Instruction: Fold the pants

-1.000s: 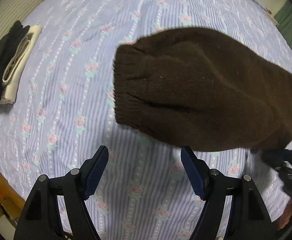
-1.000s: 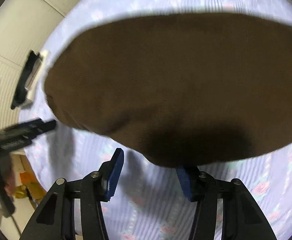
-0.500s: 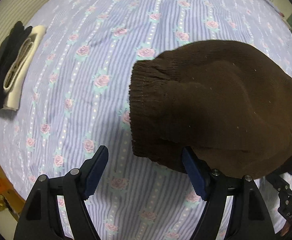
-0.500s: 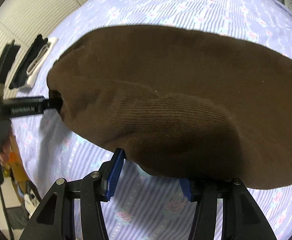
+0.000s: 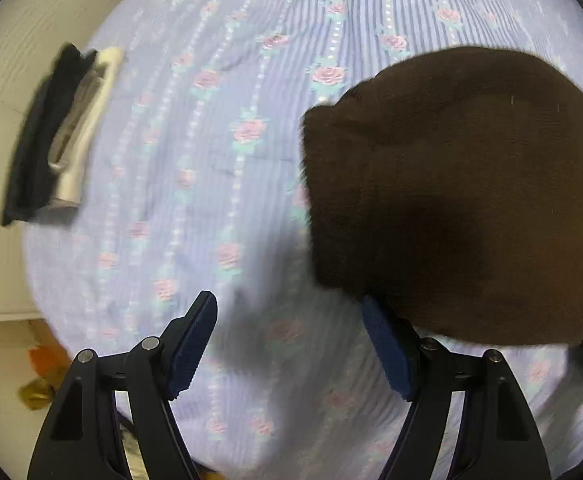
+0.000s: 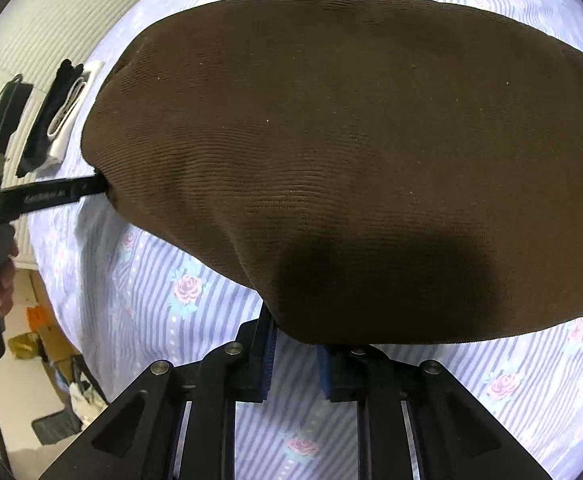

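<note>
Right gripper point(image 6: 294, 354): jaws just closed, pinching the near hem of the brown knit pants point(image 6: 351, 152); fabric spreads from 9 to 3 o'clock above the fingers. Left gripper point(image 5: 289, 346): jaws spread, nothing between them; its right pad point(image 5: 387, 350) touches or sits under the pants' corner at 2 o'clock. Pants lie on the floral striped bedsheet point(image 5: 219, 128). Folded dark and white clothes point(image 5: 59, 132) at 10 o'clock, well apart.

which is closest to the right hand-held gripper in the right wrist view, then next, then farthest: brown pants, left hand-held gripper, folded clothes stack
1. brown pants: near edge sits between the pads of the right hand-held gripper.
2. left hand-held gripper: at the left, reaching under the pants' left corner.
3. folded clothes stack: upper left, at the bedsheet's far edge.
</note>
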The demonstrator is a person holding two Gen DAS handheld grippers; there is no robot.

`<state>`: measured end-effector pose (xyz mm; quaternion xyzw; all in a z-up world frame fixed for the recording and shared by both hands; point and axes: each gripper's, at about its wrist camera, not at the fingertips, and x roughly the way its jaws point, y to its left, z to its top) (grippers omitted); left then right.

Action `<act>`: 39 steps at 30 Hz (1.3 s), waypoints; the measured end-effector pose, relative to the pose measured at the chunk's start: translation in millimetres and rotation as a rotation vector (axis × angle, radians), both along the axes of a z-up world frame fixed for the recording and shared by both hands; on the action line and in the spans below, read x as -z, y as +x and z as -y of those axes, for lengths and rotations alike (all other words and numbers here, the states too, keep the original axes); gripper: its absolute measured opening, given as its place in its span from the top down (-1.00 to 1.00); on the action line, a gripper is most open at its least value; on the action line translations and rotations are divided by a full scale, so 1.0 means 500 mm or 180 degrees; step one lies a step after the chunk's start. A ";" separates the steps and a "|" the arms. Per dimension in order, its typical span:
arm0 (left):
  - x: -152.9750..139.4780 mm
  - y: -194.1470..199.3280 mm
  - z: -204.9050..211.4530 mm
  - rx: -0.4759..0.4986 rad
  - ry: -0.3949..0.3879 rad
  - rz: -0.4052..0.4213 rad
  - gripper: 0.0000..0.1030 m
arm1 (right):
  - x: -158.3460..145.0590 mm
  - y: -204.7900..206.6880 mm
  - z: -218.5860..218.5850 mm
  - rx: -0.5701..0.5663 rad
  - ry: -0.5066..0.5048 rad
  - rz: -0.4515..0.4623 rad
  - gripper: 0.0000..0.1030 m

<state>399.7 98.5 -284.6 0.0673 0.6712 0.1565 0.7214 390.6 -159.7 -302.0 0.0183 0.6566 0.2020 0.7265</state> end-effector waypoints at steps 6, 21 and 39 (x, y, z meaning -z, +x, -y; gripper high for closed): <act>-0.085 -0.051 0.004 0.0146 -0.0163 0.0226 -0.42 | -0.075 -0.017 0.015 0.0015 -0.0176 0.0239 0.28; -0.257 0.018 0.361 0.1031 -0.1064 0.0968 -0.42 | -0.318 0.045 0.385 0.0908 -0.0480 0.1439 -0.53; -0.185 0.089 0.637 0.1481 -0.0848 0.0743 -0.42 | -0.083 0.221 0.600 0.0795 -0.0456 0.0909 -0.54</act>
